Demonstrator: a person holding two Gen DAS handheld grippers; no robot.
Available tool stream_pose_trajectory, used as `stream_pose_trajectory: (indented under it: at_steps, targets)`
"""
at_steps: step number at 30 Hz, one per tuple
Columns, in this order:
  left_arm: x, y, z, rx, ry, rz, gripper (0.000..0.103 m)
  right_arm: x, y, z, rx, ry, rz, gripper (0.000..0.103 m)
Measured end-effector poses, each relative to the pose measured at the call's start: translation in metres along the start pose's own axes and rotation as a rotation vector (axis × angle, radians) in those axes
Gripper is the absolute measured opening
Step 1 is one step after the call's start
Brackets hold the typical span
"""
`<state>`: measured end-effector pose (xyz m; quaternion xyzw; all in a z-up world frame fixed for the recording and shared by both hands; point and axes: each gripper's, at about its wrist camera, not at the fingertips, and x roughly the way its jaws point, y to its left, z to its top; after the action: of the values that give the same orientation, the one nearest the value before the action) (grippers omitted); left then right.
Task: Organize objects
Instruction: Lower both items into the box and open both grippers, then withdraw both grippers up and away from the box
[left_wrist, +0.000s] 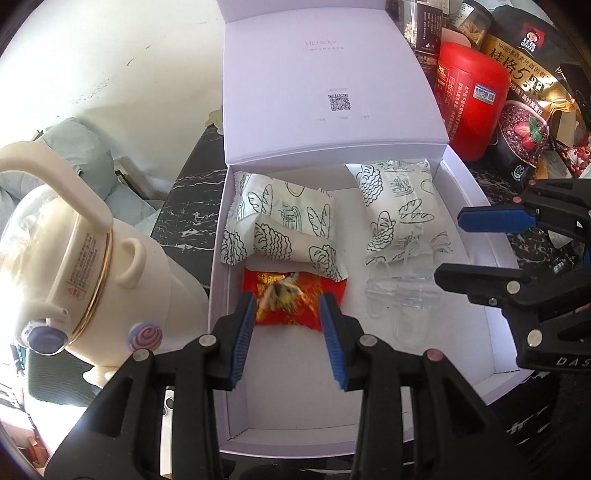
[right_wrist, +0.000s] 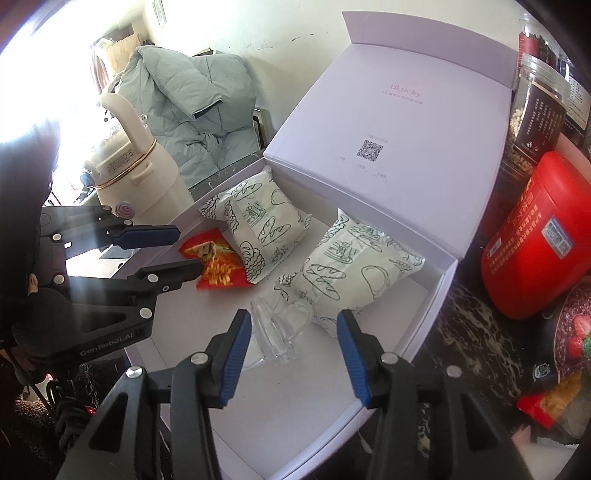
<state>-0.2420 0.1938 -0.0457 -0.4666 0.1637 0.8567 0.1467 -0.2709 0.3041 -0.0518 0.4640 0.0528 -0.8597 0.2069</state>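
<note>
Grippers — left gripper (left_wrist: 288, 295), right gripper (right_wrist: 293, 321) — angled down over white box (left_wrist: 221, 258), jaws apart

Snack packets (left_wrist: 284, 221) in open box (left_wrist: 221, 280)

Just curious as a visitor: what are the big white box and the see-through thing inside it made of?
The box looks like stiff matte cardboard: flat walls, crisp folds, no shine. The see-through thing seems to be clear hard plastic, glossy with bright edges; glass cannot be ruled out.
</note>
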Motion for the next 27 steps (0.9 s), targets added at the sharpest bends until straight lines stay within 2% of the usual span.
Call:
stream_pose_trajectory:
  at_steps: [10, 16, 19, 27]
  targets:
    - [-0.007, 0.006, 0.013, -0.014, -0.030, 0.009, 0.044, -0.018, -0.002, 0.004, 0.007, -0.048, 0.011, 0.060]
    - [-0.017, 0.020, 0.025, -0.033, -0.068, 0.010, 0.050, -0.034, 0.001, 0.005, 0.008, -0.082, -0.005, 0.062]
    - [-0.033, 0.020, 0.024, -0.027, -0.092, -0.001, 0.054, -0.043, 0.005, 0.006, 0.002, -0.104, -0.005, 0.062]
    - [-0.068, 0.028, 0.016, -0.060, -0.149, 0.007, 0.055, -0.075, 0.021, 0.007, -0.030, -0.185, -0.020, 0.067]
